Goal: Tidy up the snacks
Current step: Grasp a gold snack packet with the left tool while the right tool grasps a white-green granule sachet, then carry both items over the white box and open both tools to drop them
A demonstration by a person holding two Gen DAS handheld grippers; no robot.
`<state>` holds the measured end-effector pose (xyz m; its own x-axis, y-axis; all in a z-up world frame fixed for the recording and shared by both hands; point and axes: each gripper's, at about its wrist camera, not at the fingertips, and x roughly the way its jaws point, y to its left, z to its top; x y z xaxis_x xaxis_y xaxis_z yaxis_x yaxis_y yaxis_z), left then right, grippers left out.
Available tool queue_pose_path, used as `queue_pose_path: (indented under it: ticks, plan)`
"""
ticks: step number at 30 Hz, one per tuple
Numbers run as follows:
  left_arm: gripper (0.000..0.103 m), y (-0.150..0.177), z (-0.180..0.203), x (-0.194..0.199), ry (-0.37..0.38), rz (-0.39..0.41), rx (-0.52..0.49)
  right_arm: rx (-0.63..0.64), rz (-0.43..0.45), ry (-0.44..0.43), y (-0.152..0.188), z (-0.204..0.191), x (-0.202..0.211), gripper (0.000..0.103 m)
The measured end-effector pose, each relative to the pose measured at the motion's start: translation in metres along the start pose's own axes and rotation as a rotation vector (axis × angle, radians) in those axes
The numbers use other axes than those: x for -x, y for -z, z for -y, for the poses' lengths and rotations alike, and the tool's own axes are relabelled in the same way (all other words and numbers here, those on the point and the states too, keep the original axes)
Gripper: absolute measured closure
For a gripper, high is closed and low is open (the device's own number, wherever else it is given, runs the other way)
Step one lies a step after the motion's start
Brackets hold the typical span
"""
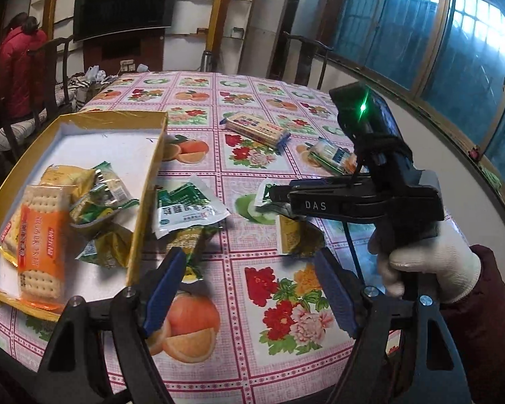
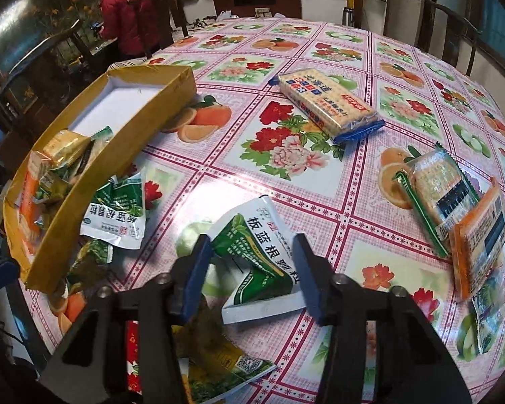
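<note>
At the bottom of the right wrist view the right claw (image 2: 249, 274) stands at a middling gap around a crumpled green-and-white sachet (image 2: 257, 262) lying on the table (image 2: 320, 175). The blue pads sit at either edge of the packet, but I cannot tell whether they press on it yet. A yellow-green sachet (image 2: 219, 367) lies just under the claw, partly beneath the first. If the claw shuts low, it may pinch both packets, or the slick film may slip out as it lifts.

In the left wrist view the left claw (image 1: 249, 286) hangs wide and empty over the flowered cloth, with another yellow-green packet (image 1: 192, 249) near its left pad.

At the left of both frames the gold box (image 2: 124, 141) holds several snacks, among them an orange cracker pack (image 1: 42, 245). A second green-and-white sachet (image 2: 116, 215) lies against its outer wall and could get dragged along.

Farther up the frame, a blue cracker pack (image 2: 326, 104) and two more packs (image 2: 454, 208) at the right edge wait on the table.
</note>
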<state>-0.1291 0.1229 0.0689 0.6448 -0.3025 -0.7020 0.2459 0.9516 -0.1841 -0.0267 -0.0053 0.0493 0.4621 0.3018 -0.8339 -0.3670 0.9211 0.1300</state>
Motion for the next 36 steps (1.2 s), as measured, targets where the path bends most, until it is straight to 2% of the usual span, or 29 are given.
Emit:
queue_pose_path:
  ticks: [2,3,9,10,11,12,13,14,15,16,18,19,21,23,25,27,30,33,36]
  plan:
    - [0.024,-0.002,0.011,-0.015,-0.001,-0.036,-0.025,-0.011,0.011,-0.017,0.005,0.005,0.01,0.083]
    - [0.024,-0.003,0.017,-0.023,0.01,-0.051,-0.038,-0.023,0.014,-0.023,0.007,0.009,0.013,0.088]
    - [0.024,-0.012,0.035,-0.063,0.033,-0.111,-0.069,-0.066,0.036,0.006,0.021,0.038,0.029,0.088]
    - [0.024,-0.014,0.037,-0.068,0.034,-0.112,-0.076,-0.087,0.043,0.01,0.021,0.046,0.03,0.086]
    - [0.024,-0.016,0.041,-0.074,0.032,-0.114,-0.095,-0.11,0.05,0.004,0.023,0.053,0.034,0.079]
    - [0.024,-0.017,0.045,-0.079,0.023,-0.119,-0.119,-0.131,0.058,-0.016,0.024,0.06,0.037,0.065]
    - [0.024,-0.017,0.049,-0.086,0.007,-0.126,-0.14,-0.144,0.063,-0.036,0.025,0.065,0.039,0.056]
    - [0.024,-0.017,0.052,-0.092,0.0,-0.137,-0.154,-0.149,0.07,-0.048,0.027,0.068,0.041,0.041]
    - [0.024,-0.017,0.054,-0.099,0.013,-0.158,-0.158,-0.144,0.08,-0.053,0.028,0.069,0.043,0.036]
    - [0.026,-0.016,0.056,-0.105,0.039,-0.183,-0.157,-0.134,0.089,-0.051,0.029,0.07,0.043,0.036]
    - [0.043,-0.019,0.06,-0.107,0.011,-0.168,-0.176,-0.107,0.081,-0.046,0.029,0.068,0.04,0.036]
    - [0.054,-0.019,0.059,-0.106,0.025,-0.164,-0.166,-0.091,0.073,-0.041,0.03,0.067,0.036,0.036]
    - [0.056,-0.019,0.054,-0.103,0.067,-0.159,-0.131,-0.07,0.057,-0.023,0.032,0.065,0.029,0.036]
    - [0.059,-0.016,0.049,-0.099,0.055,-0.153,-0.117,-0.05,0.045,-0.024,0.033,0.063,0.023,0.036]
    - [0.06,-0.014,0.041,-0.09,0.069,-0.138,-0.088,-0.041,0.032,-0.006,0.036,0.062,0.018,0.045]
    - [0.06,-0.015,0.035,-0.081,0.075,-0.117,-0.053,-0.02,0.039,0.034,0.038,0.058,0.02,0.061]
    - [0.06,-0.019,0.022,-0.057,0.079,-0.067,-0.013,-0.045,0.041,0.007,0.041,0.059,0.024,0.068]
    - [0.06,-0.027,-0.001,-0.025,0.074,-0.013,0.039,-0.085,0.064,-0.047,0.042,0.06,0.034,0.07]
    - [0.06,-0.042,-0.033,0.001,0.034,0.033,0.077,-0.072,0.102,-0.09,0.031,0.043,0.05,0.07]
